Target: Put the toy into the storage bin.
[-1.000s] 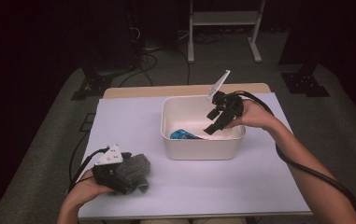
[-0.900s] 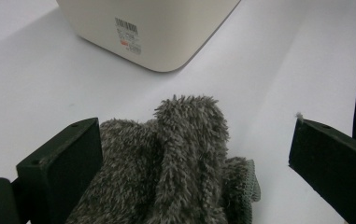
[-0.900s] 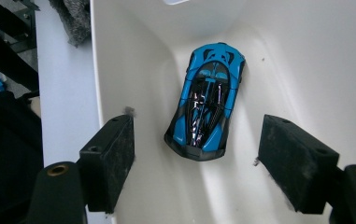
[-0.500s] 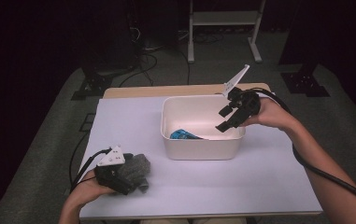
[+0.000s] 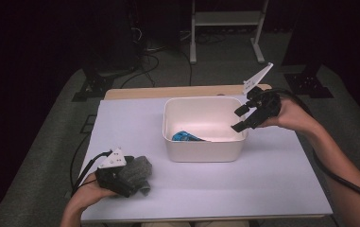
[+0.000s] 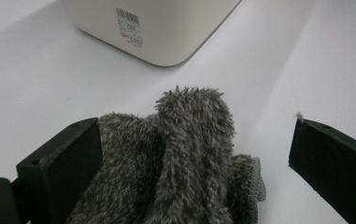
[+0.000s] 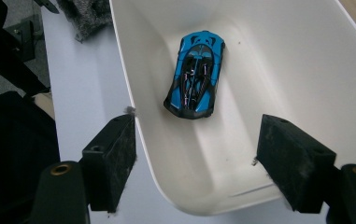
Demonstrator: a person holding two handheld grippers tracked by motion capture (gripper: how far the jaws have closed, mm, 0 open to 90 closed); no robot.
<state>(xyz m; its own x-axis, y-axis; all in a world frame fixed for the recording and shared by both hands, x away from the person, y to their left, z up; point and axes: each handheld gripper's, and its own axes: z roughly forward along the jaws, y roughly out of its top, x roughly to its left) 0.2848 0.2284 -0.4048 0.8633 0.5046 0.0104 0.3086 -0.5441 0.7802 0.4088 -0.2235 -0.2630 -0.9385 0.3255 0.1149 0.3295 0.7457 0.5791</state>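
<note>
Left gripper at the table's 7 o'clock, jaws spread around the grey fuzzy cloth — not pinching; tub lies toward its 1 o'clock; right gripper spread, empty, over the tub's 3 o'clock rim; blue toy car inside.

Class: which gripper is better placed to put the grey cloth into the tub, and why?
Left. The left gripper straddles the cloth, jaws open; the right gripper hangs empty over the tub.
</note>
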